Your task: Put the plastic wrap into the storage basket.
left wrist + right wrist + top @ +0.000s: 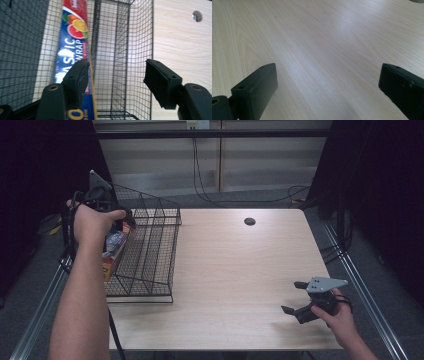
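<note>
A black wire basket (160, 215) with long compartments stands on the left end of the light wooden table (235, 270). A long blue box of plastic wrap (72, 37) with citrus fruit printed on it lies in the basket's (125, 37) leftmost compartment; it is also seen in the high view (114, 251). My left gripper (125, 222) hangs over the basket's far left part, open (116, 72), its jaws apart with only wire mesh between them and the box just behind the left jaw. My right gripper (294, 297) rests low near the table's front right, open (327, 75) over bare wood.
A dark round grommet (249, 221) sits in the table near its far edge, also seen in the left gripper view (197, 16). Cables run across the floor behind the table. Metal rails flank both sides of the table.
</note>
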